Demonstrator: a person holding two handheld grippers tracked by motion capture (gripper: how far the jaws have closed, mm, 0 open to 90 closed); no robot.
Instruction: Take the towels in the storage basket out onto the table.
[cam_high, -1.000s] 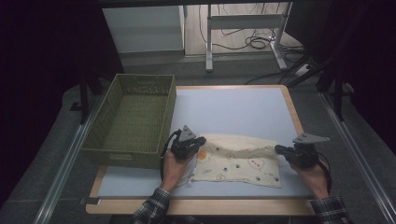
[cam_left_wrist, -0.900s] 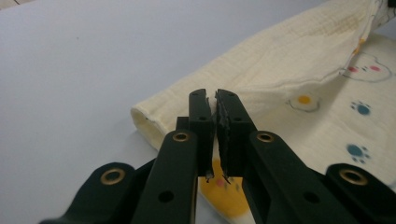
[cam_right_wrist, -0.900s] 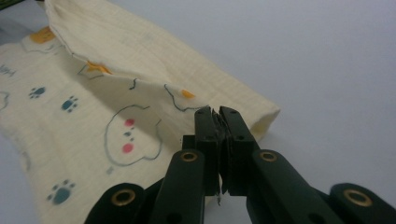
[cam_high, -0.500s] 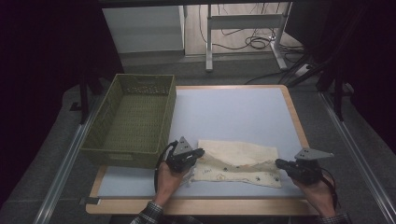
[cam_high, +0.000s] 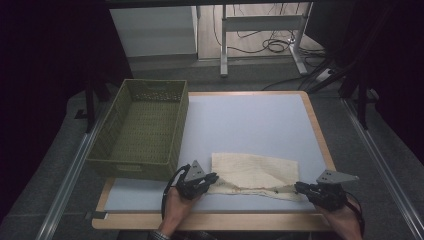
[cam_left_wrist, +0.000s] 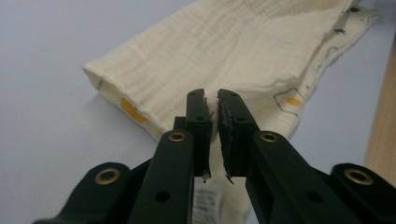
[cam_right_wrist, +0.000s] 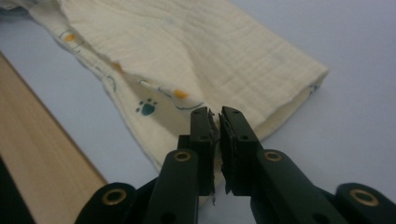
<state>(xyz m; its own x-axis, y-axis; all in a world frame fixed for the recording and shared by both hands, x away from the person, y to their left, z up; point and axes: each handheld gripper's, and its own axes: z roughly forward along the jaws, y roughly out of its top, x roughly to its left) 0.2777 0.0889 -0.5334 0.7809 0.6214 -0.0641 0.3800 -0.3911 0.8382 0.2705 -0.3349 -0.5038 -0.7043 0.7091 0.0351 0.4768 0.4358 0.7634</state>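
Note:
A cream cloth (cam_high: 252, 172) with small printed marks lies folded over on the pale blue table top (cam_high: 250, 115), near the front edge. My left gripper (cam_high: 212, 177) rests at the cloth's near left corner and my right gripper (cam_high: 298, 187) at its near right corner. In the left gripper view the jaws (cam_left_wrist: 211, 95) stand a narrow slit apart over the cloth (cam_left_wrist: 224, 56), having just been opening, with no fabric pinched between the pads. The right gripper (cam_right_wrist: 214, 112) shows the same narrow gap above the cloth (cam_right_wrist: 196, 51), its jaws also just opening.
An olive woven basket (cam_high: 135, 162) stands on the table's left side, beside my left hand. The table's wooden border (cam_high: 210, 219) runs just in front of both hands. Desk legs and cables (cam_high: 270, 45) lie on the floor beyond the table.
Both hands came toward the near edge, bringing the cloth's edge with them, so the cloth now lies folded in a narrower band. The jaws show a slight gap.

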